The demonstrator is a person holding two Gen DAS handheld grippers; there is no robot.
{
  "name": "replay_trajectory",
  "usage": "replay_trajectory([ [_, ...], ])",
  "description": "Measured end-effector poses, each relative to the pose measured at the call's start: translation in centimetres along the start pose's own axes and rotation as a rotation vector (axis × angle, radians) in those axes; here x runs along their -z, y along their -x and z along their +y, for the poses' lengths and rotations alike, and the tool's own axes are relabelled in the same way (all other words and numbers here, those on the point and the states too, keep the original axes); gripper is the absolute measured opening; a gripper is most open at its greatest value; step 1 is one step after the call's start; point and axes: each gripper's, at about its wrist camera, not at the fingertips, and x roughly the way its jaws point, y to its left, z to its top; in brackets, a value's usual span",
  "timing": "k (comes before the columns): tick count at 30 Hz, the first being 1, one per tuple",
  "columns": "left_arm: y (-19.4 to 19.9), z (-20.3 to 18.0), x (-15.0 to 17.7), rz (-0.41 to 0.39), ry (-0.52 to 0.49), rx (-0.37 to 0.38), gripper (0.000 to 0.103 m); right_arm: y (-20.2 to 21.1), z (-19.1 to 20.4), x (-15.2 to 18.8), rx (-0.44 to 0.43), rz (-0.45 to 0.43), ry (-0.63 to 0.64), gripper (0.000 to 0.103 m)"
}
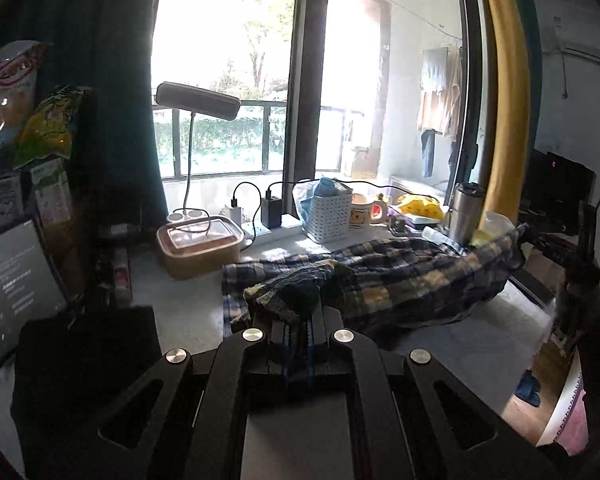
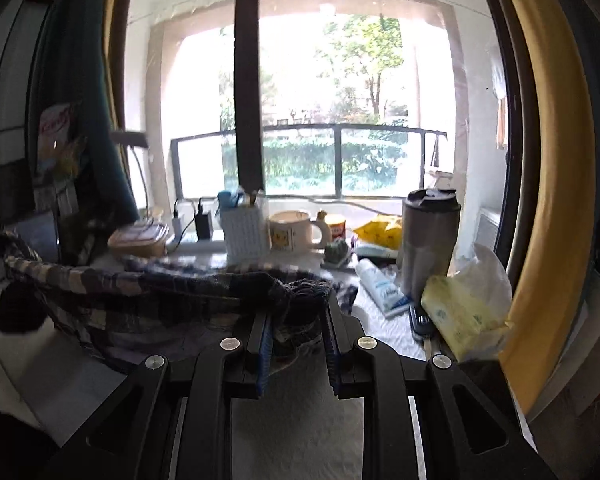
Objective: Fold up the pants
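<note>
Pants: a plaid pair (image 1: pixel 400 276) in blue, cream and yellow, strung between the two tongs and sagging in the middle, raised off the pale tabletop (image 1: pixel 180 308) for most of its span, with part of the fabric nearest the window seemingly resting on it.
Left tongs: (image 1: pixel 298 330) pressed together on a bunched edge of the plaid cloth, which folds over the tips.
Right tongs: (image 2: pixel 298 316) pinching the other end of the pants, a thick wad of fabric wedged between the blue-edged fingers (image 2: pixel 265 344) (so they stand slightly apart).
Behind the pants: a white slotted basket (image 1: pixel 327 216), a cream mug (image 1: pixel 362 210), a steel tumbler (image 2: pixel 430 236) and a lidded food box (image 1: pixel 200 246), all along the window side.
Right of the pants: a tube (image 2: pixel 382 288) lying flat and a yellow tissue pack (image 2: pixel 466 316) beside the tumbler.
Left edge: a tablet (image 1: pixel 14 292) propped upright, snack bags (image 1: pixel 28 104) above it.
</note>
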Motion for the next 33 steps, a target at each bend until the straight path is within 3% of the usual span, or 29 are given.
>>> replay_trajectory([
  [3, -1.9, 0.2, -1.2, -0.001, -0.037, -0.008, 0.004, -1.9, 0.4, -0.8, 0.069, -0.015, 0.049, 0.023],
  [12, -8.9, 2.2, -4.5, 0.014, -0.08, -0.037, 0.004, -8.5, -1.0, -3.4, 0.126, 0.009, 0.043, 0.023],
  [17, -13.5, 4.1, -5.6, 0.07, -0.079, -0.043, 0.004, -13.1, -1.1, -5.0, 0.149, 0.052, 0.08, 0.023],
  [26, -21.6, 7.4, -4.5, 0.209, -0.043, -0.028, 0.005, -20.2, -1.0, -5.9, 0.185, 0.145, 0.124, 0.023],
  [31, -25.3, 9.1, -4.1, 0.268, -0.004, -0.021, 0.01, -24.4, -2.1, -4.9, 0.173, 0.236, 0.113, 0.023],
  [33, -26.3, 9.4, -3.9, 0.27, -0.011, -0.054, 0.024, -25.6, -2.2, -4.5, 0.172, 0.264, 0.119, 0.023],
])
